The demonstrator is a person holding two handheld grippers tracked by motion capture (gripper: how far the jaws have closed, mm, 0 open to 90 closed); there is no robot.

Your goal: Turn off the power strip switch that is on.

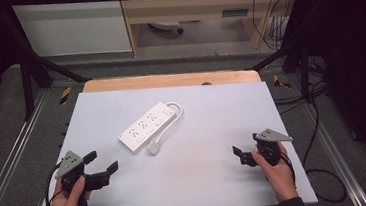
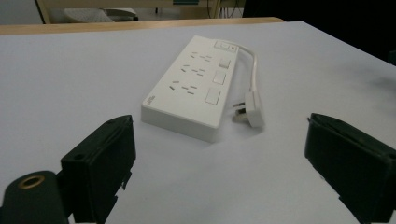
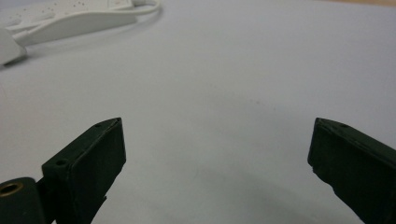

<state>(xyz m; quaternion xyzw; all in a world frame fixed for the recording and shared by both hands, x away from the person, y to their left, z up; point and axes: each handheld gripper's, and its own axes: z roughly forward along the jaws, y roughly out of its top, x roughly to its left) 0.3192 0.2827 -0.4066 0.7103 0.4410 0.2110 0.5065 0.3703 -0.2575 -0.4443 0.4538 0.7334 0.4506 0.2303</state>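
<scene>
Lying mid-table: white power strip (image 1: 148, 127), its plug (image 1: 153, 148) just beside it. Left gripper (image 1: 102, 162) and right gripper (image 1: 246, 149) both gape, holding nothing.

Bare table (image 1: 202, 171) lies between both spread-jawed claws; ahead of the left gripper (image 1: 102, 163), only the power strip (image 1: 148, 127) and its plug (image 1: 153, 148) obstruct.

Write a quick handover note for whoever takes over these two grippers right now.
Left gripper: jaws open, empty, near the table's front left, facing the power strip.
Right gripper: jaws open, empty, near the front right.
Power strip lies flat mid-table, left of centre, its cord looping back so the plug lies on the table beside it, in no socket.
Done: nothing gripped yet.
Left: probably reach for the strip or plug; the left gripper is closer.
</scene>
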